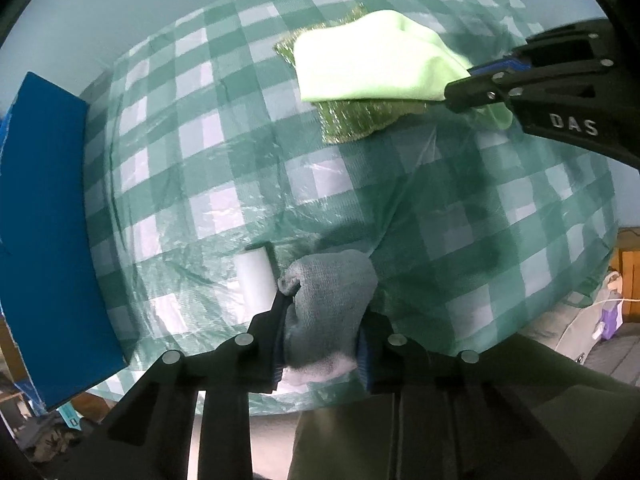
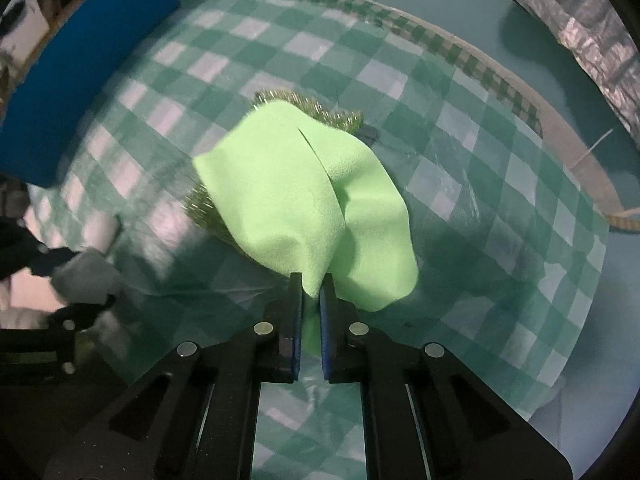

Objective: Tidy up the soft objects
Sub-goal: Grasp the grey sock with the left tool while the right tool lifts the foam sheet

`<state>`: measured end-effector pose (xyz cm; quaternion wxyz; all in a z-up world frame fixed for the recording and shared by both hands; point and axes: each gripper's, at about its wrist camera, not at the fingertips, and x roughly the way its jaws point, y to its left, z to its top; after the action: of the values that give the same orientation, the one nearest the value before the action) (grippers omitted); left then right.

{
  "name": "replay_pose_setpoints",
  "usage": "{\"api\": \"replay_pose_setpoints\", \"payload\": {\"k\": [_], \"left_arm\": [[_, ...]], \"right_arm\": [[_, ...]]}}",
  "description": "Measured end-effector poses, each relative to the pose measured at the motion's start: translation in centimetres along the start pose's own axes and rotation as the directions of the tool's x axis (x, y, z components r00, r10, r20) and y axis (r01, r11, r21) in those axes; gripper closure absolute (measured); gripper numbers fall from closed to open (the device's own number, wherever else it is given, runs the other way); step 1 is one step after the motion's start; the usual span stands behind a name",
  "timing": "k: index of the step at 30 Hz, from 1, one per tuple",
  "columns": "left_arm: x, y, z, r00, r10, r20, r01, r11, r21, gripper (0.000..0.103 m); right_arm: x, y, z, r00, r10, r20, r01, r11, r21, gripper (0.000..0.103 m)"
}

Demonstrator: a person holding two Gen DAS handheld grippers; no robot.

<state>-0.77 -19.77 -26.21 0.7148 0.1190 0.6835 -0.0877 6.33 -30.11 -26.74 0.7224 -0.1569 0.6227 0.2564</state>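
My right gripper (image 2: pixel 313 286) is shut on a corner of a light green cloth (image 2: pixel 304 196), which drapes over a glittery green-gold scrub pad (image 2: pixel 200 208) on the checkered tablecloth. The left wrist view shows the same cloth (image 1: pixel 368 64), pad (image 1: pixel 356 120) and right gripper (image 1: pixel 460 92) at the upper right. My left gripper (image 1: pixel 320 312) is shut on a bunched grey cloth (image 1: pixel 328 300) near the table's front edge. It also shows at the left edge of the right wrist view (image 2: pixel 84 276).
The round table carries a green and white checkered cover (image 1: pixel 224 168). A blue box (image 1: pixel 44 232) stands at the table's left side, also in the right wrist view (image 2: pixel 80 64). A small white roll (image 1: pixel 256 280) lies beside the grey cloth. A silver foil sheet (image 2: pixel 580 28) sits far right.
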Motion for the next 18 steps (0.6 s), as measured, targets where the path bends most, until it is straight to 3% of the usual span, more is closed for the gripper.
{"api": "replay_pose_setpoints", "payload": {"k": [7,18], "left_arm": [[-2.9,2.3,-0.4,0.998,-0.026,0.051,0.028,0.999,-0.044,0.075],[-7.4,5.2,-0.1,0.989,-0.053,0.136,0.068,0.991,-0.111,0.075]], "right_arm": [[-3.7,-0.1,0.2,0.994,0.063,0.085,-0.067,0.996,0.051,0.097],[-8.5,2.1,1.9,0.983,0.079,0.168,-0.092,0.993,0.072,0.097]]}}
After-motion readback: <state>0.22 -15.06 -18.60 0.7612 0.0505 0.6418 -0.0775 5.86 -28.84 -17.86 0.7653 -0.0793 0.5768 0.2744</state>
